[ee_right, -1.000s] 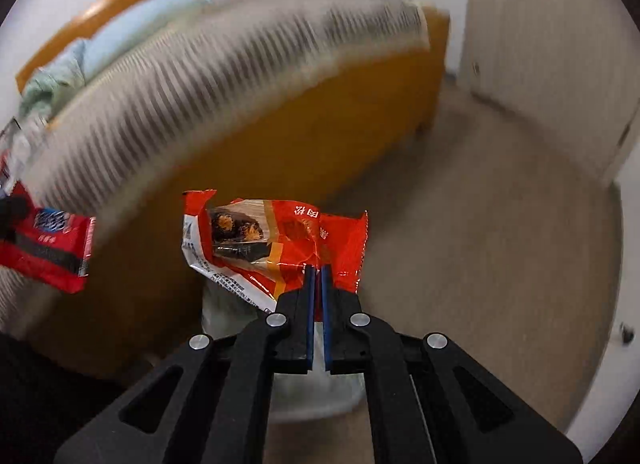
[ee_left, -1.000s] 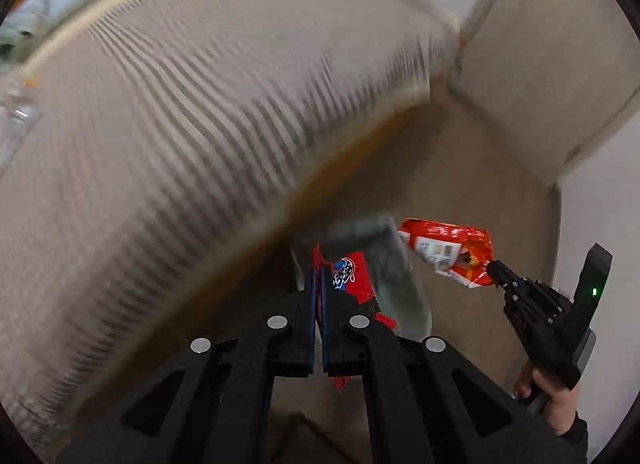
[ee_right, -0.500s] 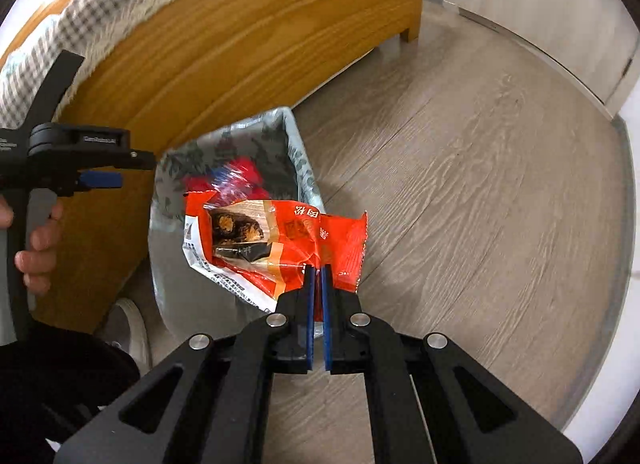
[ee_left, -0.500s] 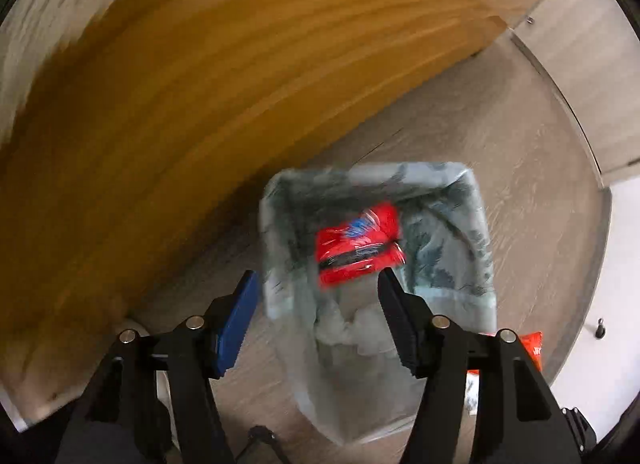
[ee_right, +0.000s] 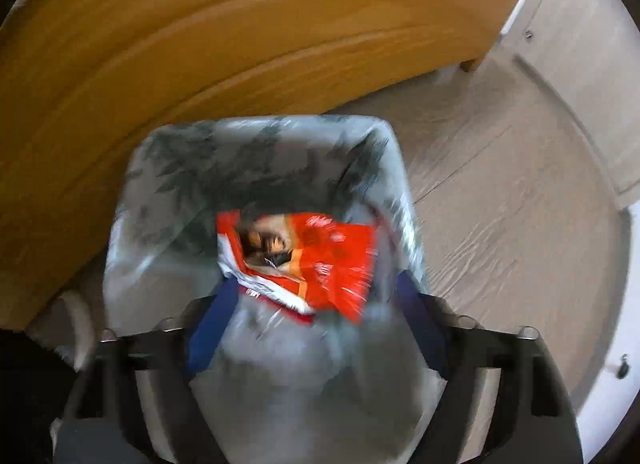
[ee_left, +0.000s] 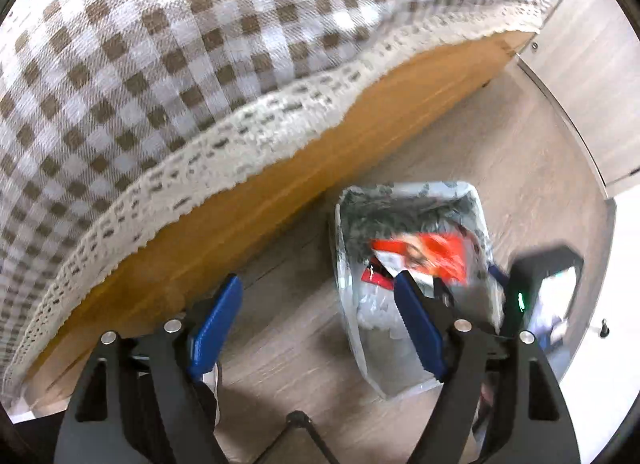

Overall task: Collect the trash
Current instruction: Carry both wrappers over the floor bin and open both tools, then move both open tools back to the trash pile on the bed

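Both grippers point steeply down over the bin (ee_right: 256,152), which stands on the wood-look floor (ee_right: 500,204) close against the side board of the bed (ee_right: 200,44). A thin, crinkled liner (ee_left: 476,204) is folded over the bin's rim.

The right gripper (ee_right: 316,328) hangs right above the bin's mouth. Its jaws have just been opening and now stand spread wide, blue pads (ee_right: 208,324) apart on either side of the red wrapper (ee_right: 312,256). Neither pad presses on it; the wrapper sits loose inside the bin's outline, blurred, with its torn white edge towards the left pad. Whether it has landed or is in the air I cannot tell.

The left gripper (ee_left: 316,320) is off to the side, over the strip of floor between the bed board and the bin. Its jaws have also just been opening and are spread, with nothing between them but floor and the bin's near wall. From there the red wrapper (ee_left: 424,256) shows in the bin, and under its lower left edge a darker red packet (ee_left: 372,276) peeks out. Pale crumpled stuff lies lower in the bin. The right gripper's black body (ee_left: 536,292), with a small green light, is at the bin's far side.

A brown-and-white checked cover (ee_left: 180,56) with a lace hem (ee_left: 224,156) hangs over the top of the bed board.
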Motion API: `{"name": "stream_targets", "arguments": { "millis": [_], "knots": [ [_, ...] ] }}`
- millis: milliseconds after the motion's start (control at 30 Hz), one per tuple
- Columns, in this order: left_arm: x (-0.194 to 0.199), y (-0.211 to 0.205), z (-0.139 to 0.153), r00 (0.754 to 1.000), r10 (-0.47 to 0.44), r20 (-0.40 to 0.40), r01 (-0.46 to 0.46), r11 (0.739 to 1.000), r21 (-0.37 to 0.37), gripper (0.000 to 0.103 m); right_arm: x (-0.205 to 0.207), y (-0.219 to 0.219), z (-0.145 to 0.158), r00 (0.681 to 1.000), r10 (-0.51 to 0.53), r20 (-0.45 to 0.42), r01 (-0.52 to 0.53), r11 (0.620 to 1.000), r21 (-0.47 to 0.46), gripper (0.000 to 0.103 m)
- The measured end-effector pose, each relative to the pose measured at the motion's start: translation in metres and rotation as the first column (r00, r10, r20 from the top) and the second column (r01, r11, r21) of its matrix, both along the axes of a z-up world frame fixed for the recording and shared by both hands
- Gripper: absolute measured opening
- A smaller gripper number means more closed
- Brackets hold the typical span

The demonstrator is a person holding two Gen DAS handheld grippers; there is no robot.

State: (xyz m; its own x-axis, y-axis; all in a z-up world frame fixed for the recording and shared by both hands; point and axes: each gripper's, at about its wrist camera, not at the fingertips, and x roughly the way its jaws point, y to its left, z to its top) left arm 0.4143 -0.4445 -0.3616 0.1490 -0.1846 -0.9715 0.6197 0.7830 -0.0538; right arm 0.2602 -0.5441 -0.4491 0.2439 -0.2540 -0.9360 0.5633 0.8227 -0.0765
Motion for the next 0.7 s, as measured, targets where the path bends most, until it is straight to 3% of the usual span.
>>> {"name": "stream_targets", "arguments": {
  "millis": [167, 333, 467, 533, 600, 700],
  "knots": [
    [-0.018, -0.009, -0.009, 0.998, -0.063, -0.03, 0.064, 0.997, 0.051, 0.075, -0.016, -0.011, 0.019, 0.998, -0.059, 0.031, 0.058, 0.998, 0.026, 0.078],
    [-0.037, -0.016, -0.017, 0.99, -0.139, -0.026, 0.141, 0.986, 0.086, 0.075, -0.045, -0.011, 0.024, 0.997, -0.077, -0.026, 0.079, 0.994, 0.079, 0.078],
    [-0.05, -0.013, -0.017, 0.988, -0.144, -0.054, 0.147, 0.987, 0.061, 0.076, -0.066, -0.007, 0.037, 0.995, -0.096, -0.029, 0.099, 0.991, 0.095, 0.078],
    [-0.06, -0.017, -0.018, 0.978, -0.192, -0.079, 0.197, 0.978, 0.063, 0.076, -0.071, -0.005, 0.044, 0.994, -0.103, -0.034, 0.106, 0.99, 0.094, 0.078],
    [-0.067, -0.021, -0.01, 0.971, -0.236, -0.04, 0.239, 0.969, 0.068, 0.076, -0.073, -0.005, 0.054, 0.994, -0.105, -0.037, 0.108, 0.991, 0.085, 0.078],
    [-0.066, -0.016, 0.023, 0.973, -0.23, -0.006, 0.23, 0.973, -0.024, 0.076, -0.071, -0.004, 0.077, 0.994, -0.103, -0.036, 0.105, 0.993, 0.055, 0.078]
  ]
}}
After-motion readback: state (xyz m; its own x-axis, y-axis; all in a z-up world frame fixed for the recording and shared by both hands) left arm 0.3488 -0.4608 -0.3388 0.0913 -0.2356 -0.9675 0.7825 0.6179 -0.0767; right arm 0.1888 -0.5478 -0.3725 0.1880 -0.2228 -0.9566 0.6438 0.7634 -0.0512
